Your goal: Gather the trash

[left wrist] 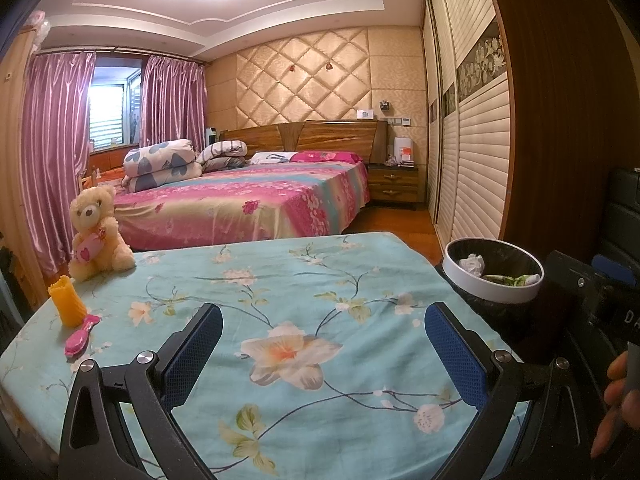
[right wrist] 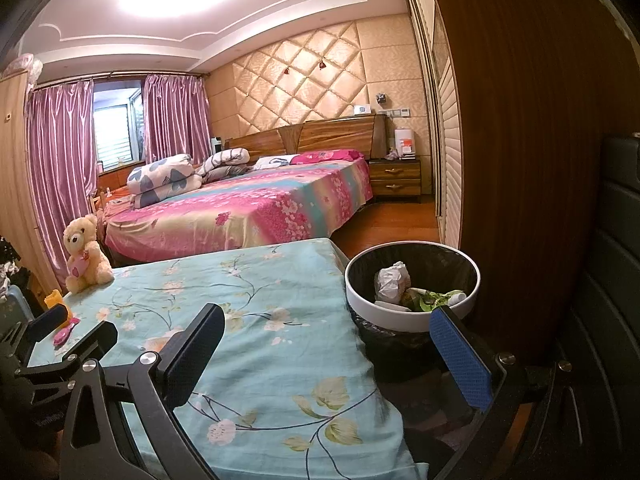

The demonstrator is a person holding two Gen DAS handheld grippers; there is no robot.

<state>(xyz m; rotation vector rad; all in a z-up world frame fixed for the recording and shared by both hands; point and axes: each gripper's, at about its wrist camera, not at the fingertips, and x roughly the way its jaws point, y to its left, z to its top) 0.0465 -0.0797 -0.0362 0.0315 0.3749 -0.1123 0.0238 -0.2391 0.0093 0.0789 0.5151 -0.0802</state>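
Blue-padded fingers of the left gripper (left wrist: pixel 322 322) and right gripper (right wrist: pixel 328 322) spread wide, empty, level above the floral table (left wrist: pixel 304 272).

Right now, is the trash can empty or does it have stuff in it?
It has stuff in it. The trash can holds a crumpled paper ball and some green scraps; how deep they go cannot be told.

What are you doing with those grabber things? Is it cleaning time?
Someone is tidying up trash with a gripper in each hand. Right now the left gripper and the right gripper are both open and hold nothing, hovering over the flowery table. The bin beside the table already has a crumpled paper and some green scraps in it. On the table only a teddy bear, a yellow cup and a pink brush show.
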